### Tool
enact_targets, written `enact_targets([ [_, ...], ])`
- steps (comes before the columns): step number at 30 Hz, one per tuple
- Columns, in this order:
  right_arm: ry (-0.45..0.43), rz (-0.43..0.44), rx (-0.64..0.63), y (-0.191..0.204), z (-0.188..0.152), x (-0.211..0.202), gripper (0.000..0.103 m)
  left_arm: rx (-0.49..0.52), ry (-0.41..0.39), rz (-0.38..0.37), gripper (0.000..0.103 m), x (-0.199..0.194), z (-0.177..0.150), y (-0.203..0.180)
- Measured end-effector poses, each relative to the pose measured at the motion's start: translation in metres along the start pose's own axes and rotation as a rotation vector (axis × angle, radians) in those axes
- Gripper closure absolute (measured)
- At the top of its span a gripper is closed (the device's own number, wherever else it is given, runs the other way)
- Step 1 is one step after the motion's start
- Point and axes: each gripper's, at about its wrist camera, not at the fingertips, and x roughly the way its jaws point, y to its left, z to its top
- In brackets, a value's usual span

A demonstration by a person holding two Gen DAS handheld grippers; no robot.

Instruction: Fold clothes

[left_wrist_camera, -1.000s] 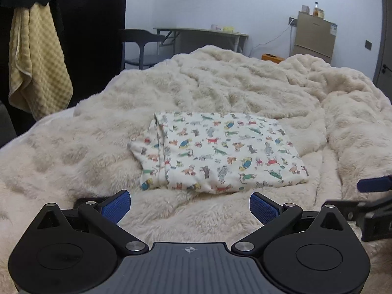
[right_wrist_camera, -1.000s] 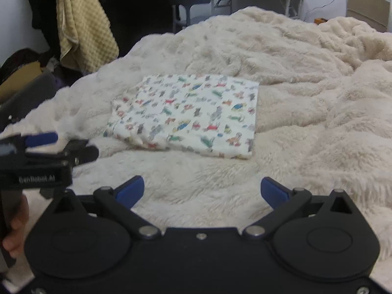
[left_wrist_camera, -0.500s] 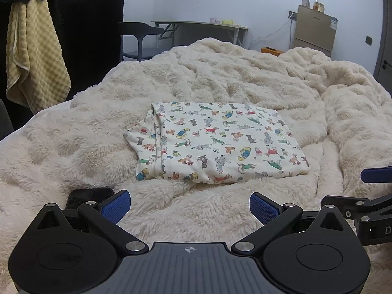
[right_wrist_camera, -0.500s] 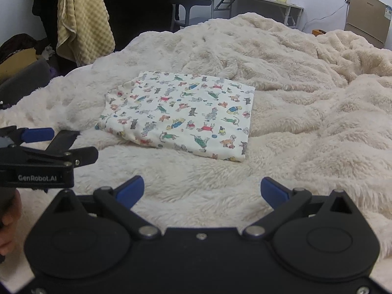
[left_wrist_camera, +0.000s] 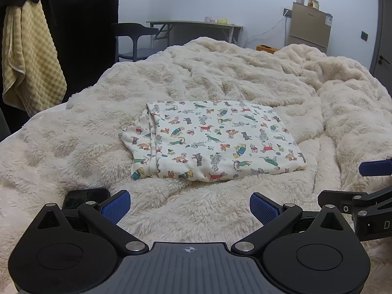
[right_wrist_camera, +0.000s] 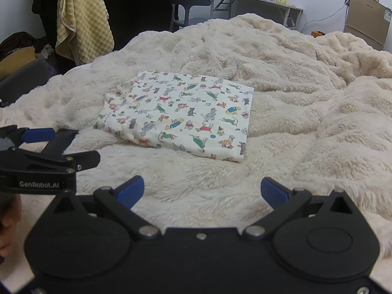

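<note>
Cream cotton garment (left_wrist_camera: 215, 142) with a dog print lies folded into a flat rectangle on the bed, ahead of both tongs and touched by neither. Left tongs (left_wrist_camera: 188, 205) and right tongs (right_wrist_camera: 202, 191) are spread wide, holding nothing. Over the last second both have drawn back and lifted a bit, so the garment sits further ahead than before; fold looks finished, judging by the tidy edges. Surface is a fluffy beige blanket (left_wrist_camera: 245, 73), rumpled. Dark phone (left_wrist_camera: 83, 196) lies just beside the left tongs' left finger. Yellow waffle towel (left_wrist_camera: 29, 58) hangs far left; desk (left_wrist_camera: 196, 24), chair (left_wrist_camera: 132, 36) and small fridge (left_wrist_camera: 308, 27) stand behind the bed.
</note>
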Motion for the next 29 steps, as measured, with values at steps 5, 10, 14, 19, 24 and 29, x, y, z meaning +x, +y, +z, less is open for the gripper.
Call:
enact_targets([
  [5, 0.0, -0.005, -0.004, 0.001, -0.0001, 0.0004, 0.0, 0.004, 0.001, 0.0, 0.0, 0.0004, 0.0001, 0.0004],
  [10, 0.002, -0.007, -0.007, 0.0013, -0.0004, 0.0006, 0.0, 0.003, 0.002, -0.002, 0.0, 0.0004, -0.0002, -0.0002],
  [14, 0.004, -0.006, -0.01, 0.0016, -0.0003, 0.0004, 0.0, 0.003, 0.003, -0.003, 0.0, 0.0004, -0.0006, 0.0004],
  [19, 0.005, -0.006, -0.013, 0.0019, -0.0002, 0.0003, 0.0, 0.003, 0.007, -0.006, 0.0, -0.0001, -0.0004, 0.0001],
  [24, 0.005, -0.005, -0.014, 0.0024, -0.0003, 0.0007, 0.0, 0.004, 0.009, -0.009, 0.0, 0.0002, -0.0008, -0.0002],
  [29, 0.006, -0.004, -0.015, 0.0026, -0.0005, 0.0005, 0.0, 0.008, 0.011, -0.01, 0.0, 0.0012, -0.0019, -0.0006],
])
